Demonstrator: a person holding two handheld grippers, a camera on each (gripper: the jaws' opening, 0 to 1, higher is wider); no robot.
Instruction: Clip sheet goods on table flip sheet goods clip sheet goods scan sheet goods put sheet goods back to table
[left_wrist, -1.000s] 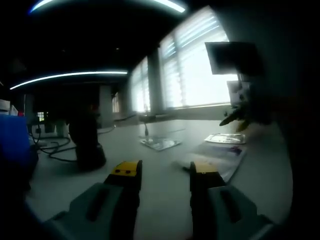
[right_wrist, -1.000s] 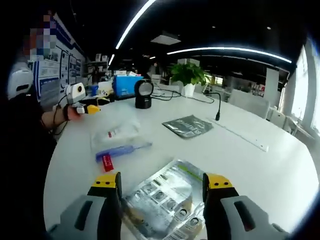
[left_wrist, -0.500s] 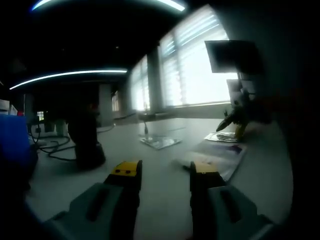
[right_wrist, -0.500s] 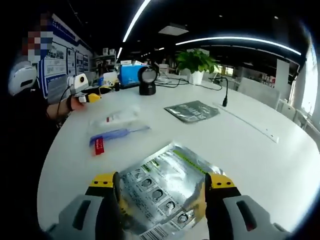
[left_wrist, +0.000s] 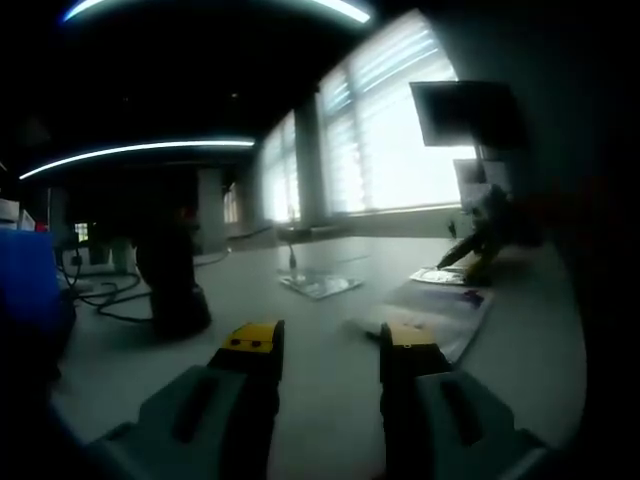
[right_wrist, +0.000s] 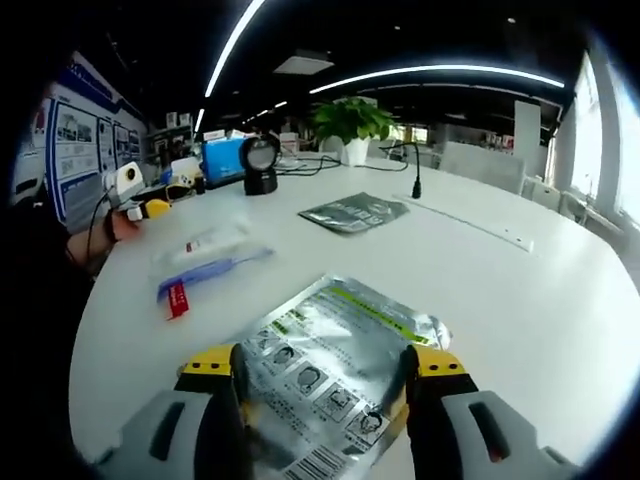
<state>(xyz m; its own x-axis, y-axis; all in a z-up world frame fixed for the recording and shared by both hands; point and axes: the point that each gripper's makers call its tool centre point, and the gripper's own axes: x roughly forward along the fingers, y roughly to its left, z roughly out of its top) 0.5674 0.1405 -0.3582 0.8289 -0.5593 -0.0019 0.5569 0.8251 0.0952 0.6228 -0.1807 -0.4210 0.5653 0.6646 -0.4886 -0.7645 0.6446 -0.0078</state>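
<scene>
Right gripper (right_wrist: 322, 372) straddles the silver sheet packet's (right_wrist: 335, 370) near edge, jaws spread and not yet clamped, positioned to clip it off the table (right_wrist: 520, 300).

The near end of the silver packet (right_wrist: 335, 375) is hidden between the right gripper (right_wrist: 322, 368) jaws, and whether it is pinched cannot be told. In the left gripper view, the dark stand (left_wrist: 170, 280) is underexposed and its details are lost.
</scene>
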